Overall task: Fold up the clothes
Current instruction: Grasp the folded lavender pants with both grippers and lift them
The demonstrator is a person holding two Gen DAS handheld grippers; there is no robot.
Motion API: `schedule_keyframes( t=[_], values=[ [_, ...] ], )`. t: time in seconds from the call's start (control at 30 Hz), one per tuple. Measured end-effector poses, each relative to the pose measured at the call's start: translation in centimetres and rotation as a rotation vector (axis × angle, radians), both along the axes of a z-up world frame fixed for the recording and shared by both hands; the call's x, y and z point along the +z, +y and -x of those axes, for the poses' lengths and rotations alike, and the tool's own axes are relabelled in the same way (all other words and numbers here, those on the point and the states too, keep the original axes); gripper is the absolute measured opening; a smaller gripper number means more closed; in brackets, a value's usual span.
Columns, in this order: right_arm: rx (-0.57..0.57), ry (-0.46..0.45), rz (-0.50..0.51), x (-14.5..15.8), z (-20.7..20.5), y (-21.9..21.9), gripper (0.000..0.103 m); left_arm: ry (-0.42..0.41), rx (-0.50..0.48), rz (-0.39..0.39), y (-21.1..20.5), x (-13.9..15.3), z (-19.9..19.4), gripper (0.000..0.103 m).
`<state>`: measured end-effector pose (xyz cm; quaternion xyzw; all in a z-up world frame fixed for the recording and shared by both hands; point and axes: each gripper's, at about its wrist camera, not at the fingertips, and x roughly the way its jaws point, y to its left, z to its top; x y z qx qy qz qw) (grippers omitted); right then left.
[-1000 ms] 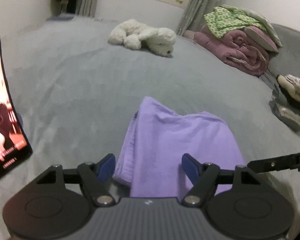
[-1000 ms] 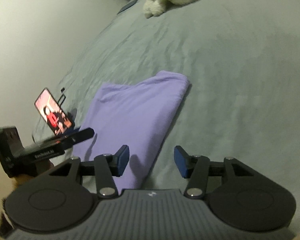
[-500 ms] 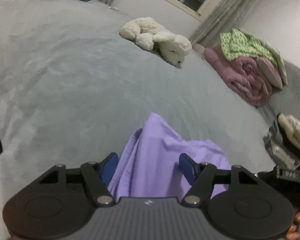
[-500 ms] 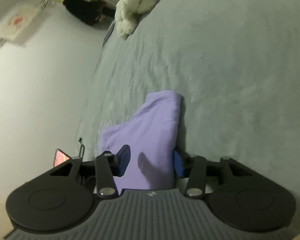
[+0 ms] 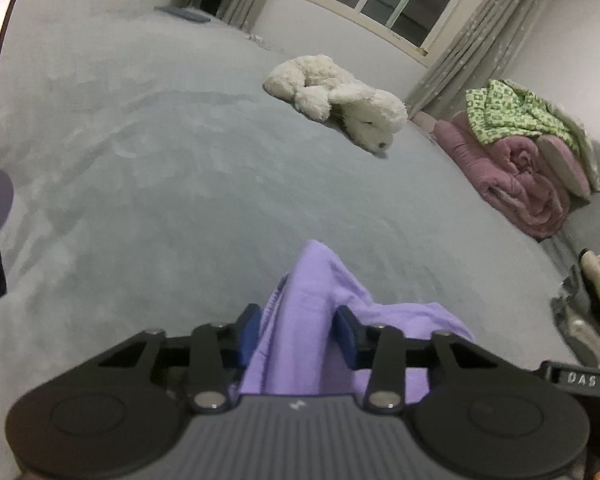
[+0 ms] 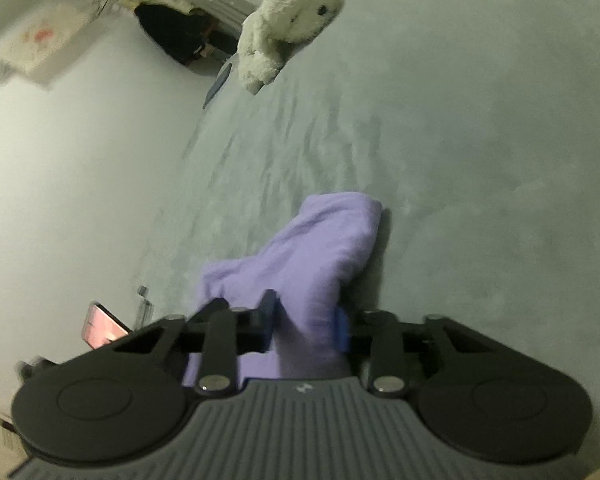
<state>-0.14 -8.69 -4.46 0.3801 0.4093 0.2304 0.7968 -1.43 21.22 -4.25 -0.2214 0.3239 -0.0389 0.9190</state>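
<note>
Both grippers closed in on the folded lilac fleece garment (image 5: 320, 320) since 1 s ago, when jaws sat wide and clear of it; near edge now bunched and raised.

L gripper (image 5: 298, 330): blue pads pressed on cloth from both sides, clamped. R gripper (image 6: 304, 322): same, pinching garment (image 6: 320, 256) fold betw pads. Far end of garment rests on grey plush bedspread (image 5: 160, 184). White plush dog toy (image 5: 336, 100) well apart, further up the bed. Pink rolled quilt w/ green patterned cloth on top (image 5: 528, 160) at right edge. Phone w/ lit screen (image 6: 102, 326) near bed's left edge.
</note>
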Motion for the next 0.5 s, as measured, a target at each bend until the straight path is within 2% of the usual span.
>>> schedule_keyframes(
  t=[0.03, 0.3, 0.5],
  values=[
    [0.000, -0.011, 0.011, 0.1, 0.2, 0.1, 0.023, -0.011, 0.006, 0.023, 0.1, 0.0, 0.1, 0.018],
    [-0.003, -0.102, 0.099, 1.1, 1.5, 0.6, 0.019, -0.076, 0.054, 0.050, -0.3, 0.6, 1.5, 0.015],
    [-0.026, -0.164, 0.112, 2.5, 1.7, 0.1, 0.019, -0.143, 0.051, 0.077, -1.3, 2.6, 2.4, 0.015]
  ],
)
